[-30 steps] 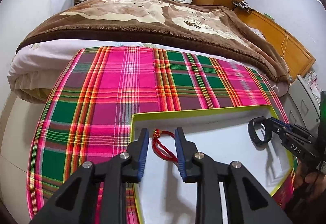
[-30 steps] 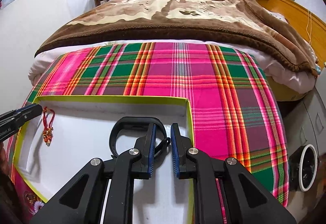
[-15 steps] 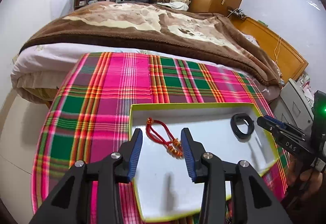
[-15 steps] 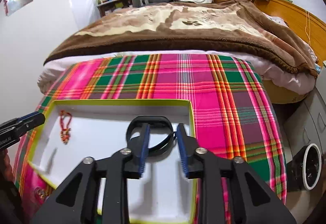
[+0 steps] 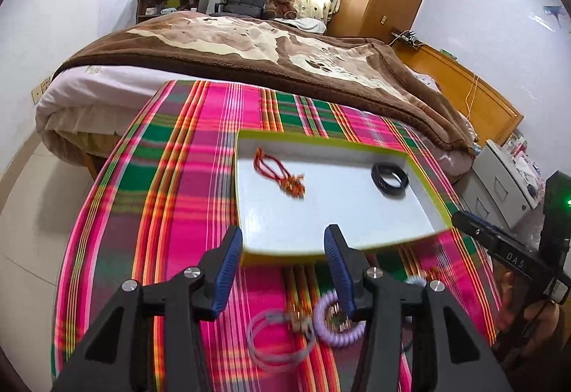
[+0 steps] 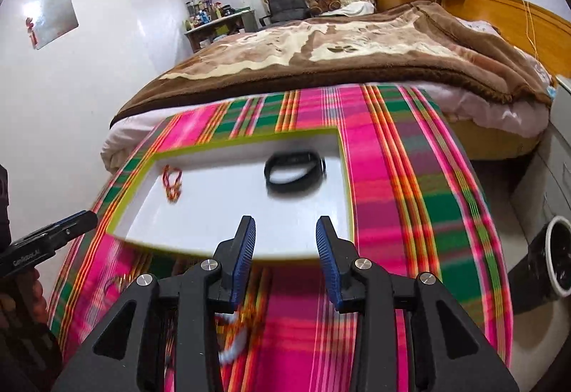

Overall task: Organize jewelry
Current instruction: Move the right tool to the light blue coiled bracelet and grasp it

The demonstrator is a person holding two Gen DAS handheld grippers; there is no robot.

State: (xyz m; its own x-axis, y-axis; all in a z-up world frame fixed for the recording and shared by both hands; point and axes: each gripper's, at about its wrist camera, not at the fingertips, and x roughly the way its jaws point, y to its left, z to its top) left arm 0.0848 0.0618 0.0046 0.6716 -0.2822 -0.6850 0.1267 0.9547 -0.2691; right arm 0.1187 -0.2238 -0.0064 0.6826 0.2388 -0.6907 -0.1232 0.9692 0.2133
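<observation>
Left gripper [image 5: 282, 238]: fingers spread wide, nothing between them; the jaws have just been opening. It hangs over the near edge of the tray [image 5: 335, 137], above the plaid cloth [image 5: 171, 185].

Right gripper [image 6: 285, 231]: fingers spread, nothing between them. It sits over the near edge of the tray [image 6: 232, 142]. In the left wrist view its tip shows at the far right, just beside the tray's near right corner.

Tray: shallow, white floor, yellow-green rim, lying flat on the cloth. Two items inside, well apart:
- red cord [image 5: 278, 171], with small orange beads at one end, in the far left part; seen also from the right wrist [image 6: 172, 183].
- black band [image 5: 389, 176], a closed loop lying flat in the far right part; seen also from the right wrist [image 6: 295, 171].

On the cloth, near side of the tray, outside it:
- lilac coil [image 5: 337, 320], partly behind the left gripper's right finger.
- grey ring [image 5: 276, 340], a thin wire loop just left of the coil, touching a small blurred trinket between them.

Behind the cloth: a bed [image 5: 249, 46] under a brown blanket.
</observation>
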